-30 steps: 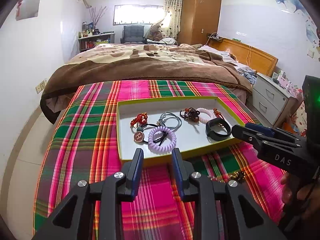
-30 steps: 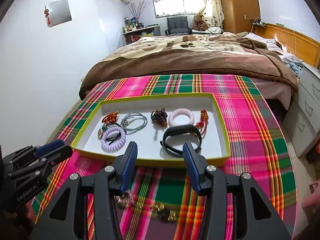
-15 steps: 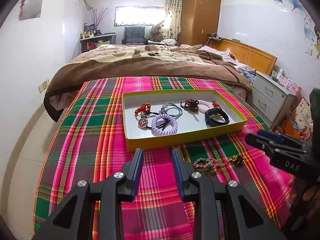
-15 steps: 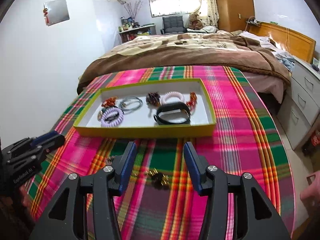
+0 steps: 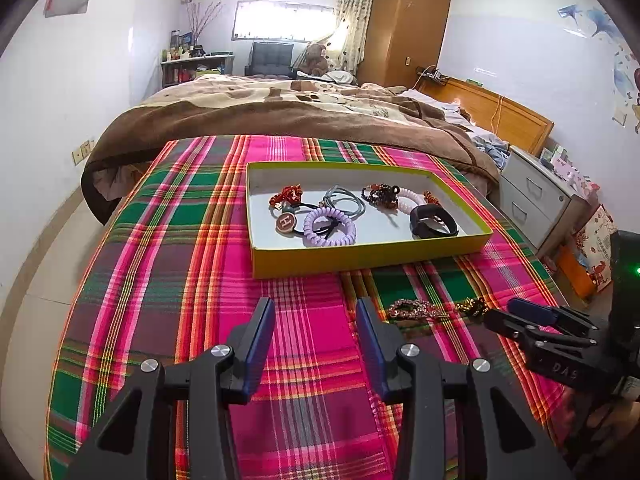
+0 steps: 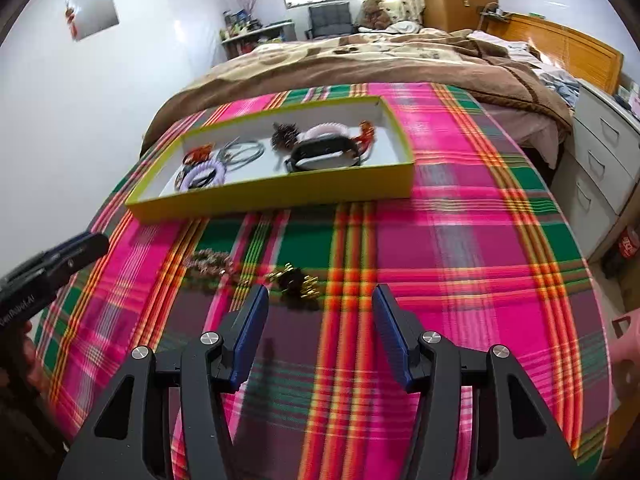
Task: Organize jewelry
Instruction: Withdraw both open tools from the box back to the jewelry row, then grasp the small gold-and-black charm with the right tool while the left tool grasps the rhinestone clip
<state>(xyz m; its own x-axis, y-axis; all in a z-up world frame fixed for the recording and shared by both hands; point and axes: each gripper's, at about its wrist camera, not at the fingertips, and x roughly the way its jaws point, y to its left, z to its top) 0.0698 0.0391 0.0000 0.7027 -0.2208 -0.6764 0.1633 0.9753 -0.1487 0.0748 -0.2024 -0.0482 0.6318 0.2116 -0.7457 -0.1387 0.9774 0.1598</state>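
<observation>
A yellow-green tray (image 5: 360,258) (image 6: 272,200) on the plaid cloth holds a purple coil tie (image 5: 329,227), a black wristband (image 5: 434,222) (image 6: 324,154), a grey tie (image 5: 344,202), a red charm (image 5: 286,194) and beaded pieces. A pink beaded bracelet (image 5: 414,309) (image 6: 210,262) and a gold-and-black piece (image 5: 472,304) (image 6: 296,278) lie on the cloth in front of the tray. My left gripper (image 5: 315,320) is open and empty, left of the bracelet. My right gripper (image 6: 320,306) is open and empty, just behind the gold piece; it also shows in the left wrist view (image 5: 532,314).
The plaid cloth (image 5: 168,240) covers a table at the foot of a bed with a brown blanket (image 5: 288,112). A white drawer unit (image 5: 532,200) stands to the right, a wardrobe (image 5: 404,24) at the back. The table edge falls off left and right.
Both grippers have pulled back from the tray toward the near edge. The two loose pieces on the cloth have come into view. Both grippers stay open.
</observation>
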